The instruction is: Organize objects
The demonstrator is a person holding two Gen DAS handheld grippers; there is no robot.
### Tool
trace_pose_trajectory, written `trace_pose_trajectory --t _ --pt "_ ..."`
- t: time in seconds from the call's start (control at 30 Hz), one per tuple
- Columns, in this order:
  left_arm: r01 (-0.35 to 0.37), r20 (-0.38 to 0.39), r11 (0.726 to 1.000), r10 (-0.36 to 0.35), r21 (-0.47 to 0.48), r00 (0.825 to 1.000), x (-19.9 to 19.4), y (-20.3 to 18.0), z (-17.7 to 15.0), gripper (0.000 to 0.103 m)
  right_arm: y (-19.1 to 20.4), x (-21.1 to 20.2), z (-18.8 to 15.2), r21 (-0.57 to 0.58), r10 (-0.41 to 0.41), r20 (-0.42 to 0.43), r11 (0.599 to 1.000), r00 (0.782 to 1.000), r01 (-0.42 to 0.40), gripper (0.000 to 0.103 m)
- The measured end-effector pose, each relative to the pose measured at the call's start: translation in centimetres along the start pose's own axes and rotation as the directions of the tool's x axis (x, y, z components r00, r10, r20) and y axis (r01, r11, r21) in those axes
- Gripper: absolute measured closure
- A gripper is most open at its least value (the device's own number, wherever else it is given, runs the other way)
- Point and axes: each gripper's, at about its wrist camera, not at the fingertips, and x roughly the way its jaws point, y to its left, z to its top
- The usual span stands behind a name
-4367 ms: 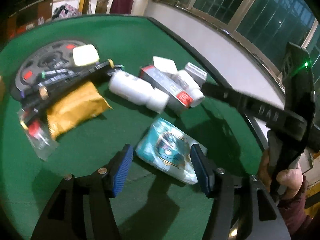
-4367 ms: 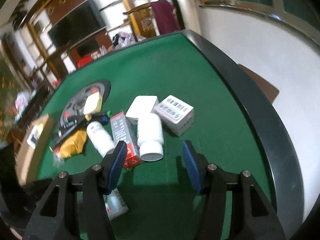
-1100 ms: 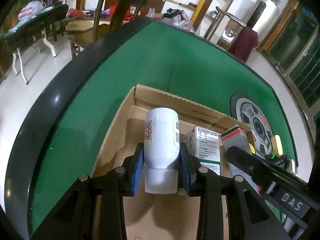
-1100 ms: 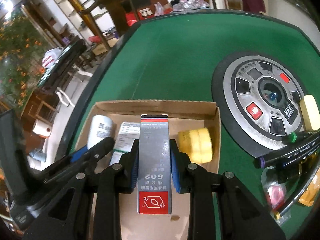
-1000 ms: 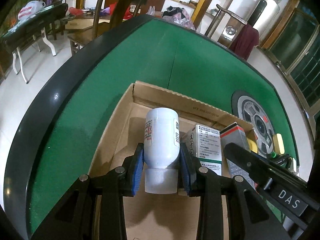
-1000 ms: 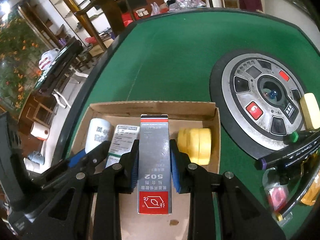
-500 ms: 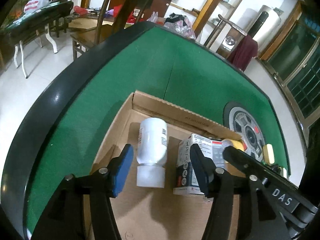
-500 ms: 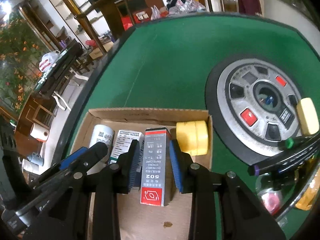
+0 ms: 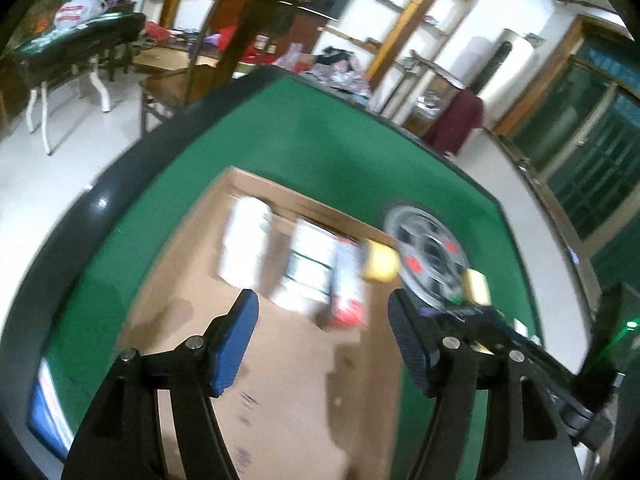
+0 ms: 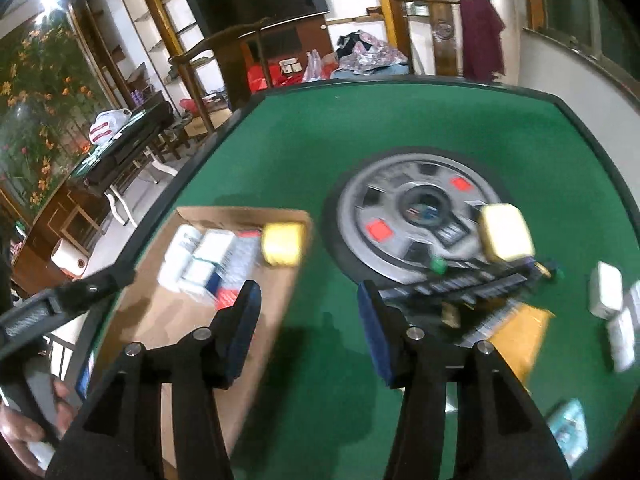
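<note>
The white bottle (image 9: 244, 240) and grey-and-red carton (image 9: 349, 280) lie in the cardboard box (image 9: 280, 380) at the table's (image 10: 360, 140) left edge; the risk is a careless swing clipping its wall. Left gripper (image 9: 322, 340) and right gripper (image 10: 308, 324) angle downward, jaws opening, empty (frames blurred).

White floor (image 9: 60, 128), wooden shelves (image 10: 168, 40), dark television (image 10: 256, 0).
</note>
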Motion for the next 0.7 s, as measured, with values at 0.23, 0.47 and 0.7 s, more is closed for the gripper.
trace_pose_trajectory --t 0.23,0.47,0.7 --pt "0.124 0.013 0.990 -0.125 0.073 0.992 -1.5 -6.5 -5.1 0.023 -9.0 -5.7 -3.4 0.082 -0.060 0.031 0.995 0.998 0.057 0.054" --pt "0.178 -0.035 0.961 -0.175 0.214 0.984 0.5 -12.3 -9.4 0.023 -22.1 -11.2 -4.3 0.273 -0.270 0.057 0.930 0.961 0.245 0.054" --pt "0.188 -0.117 0.949 -0.163 0.254 0.980 2.5 -15.0 -11.9 0.023 -27.9 -11.9 -4.9 0.325 -0.319 0.013 0.898 0.948 0.297 0.054"
